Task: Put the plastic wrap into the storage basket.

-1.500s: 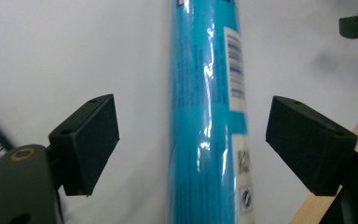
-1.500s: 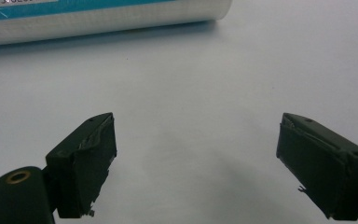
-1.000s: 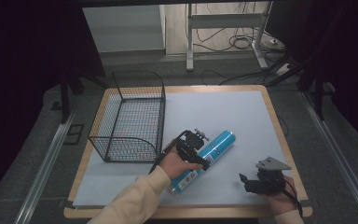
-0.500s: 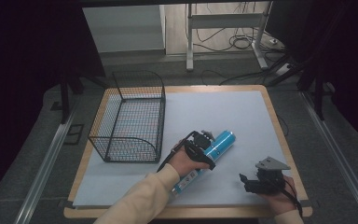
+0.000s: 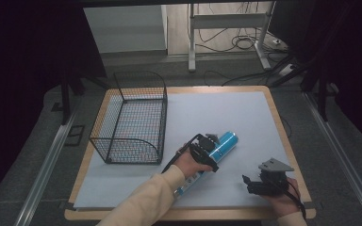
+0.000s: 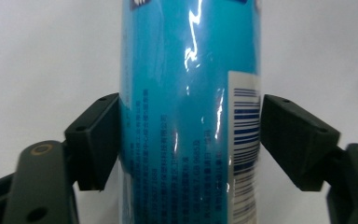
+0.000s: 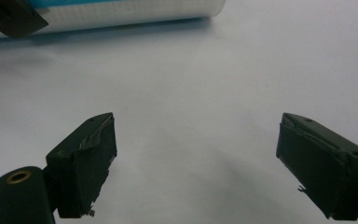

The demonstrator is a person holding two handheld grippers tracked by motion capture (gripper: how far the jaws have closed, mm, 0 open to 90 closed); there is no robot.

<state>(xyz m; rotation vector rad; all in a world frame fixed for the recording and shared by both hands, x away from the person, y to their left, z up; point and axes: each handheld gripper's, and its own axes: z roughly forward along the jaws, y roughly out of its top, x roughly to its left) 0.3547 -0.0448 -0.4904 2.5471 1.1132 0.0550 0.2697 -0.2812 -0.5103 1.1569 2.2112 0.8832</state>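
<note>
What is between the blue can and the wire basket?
Nothing: in the high view, only bare white mat lies between the can and the basket.

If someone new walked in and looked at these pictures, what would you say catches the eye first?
Most striking is the glossy blue can lying on its side near the middle of the pale mat, with the left gripper set across it; its jaws have just been closing and now sit against both sides of the can. Next comes the black wire basket, standing at the mat's left. The right gripper rests open near the front right corner.
</note>
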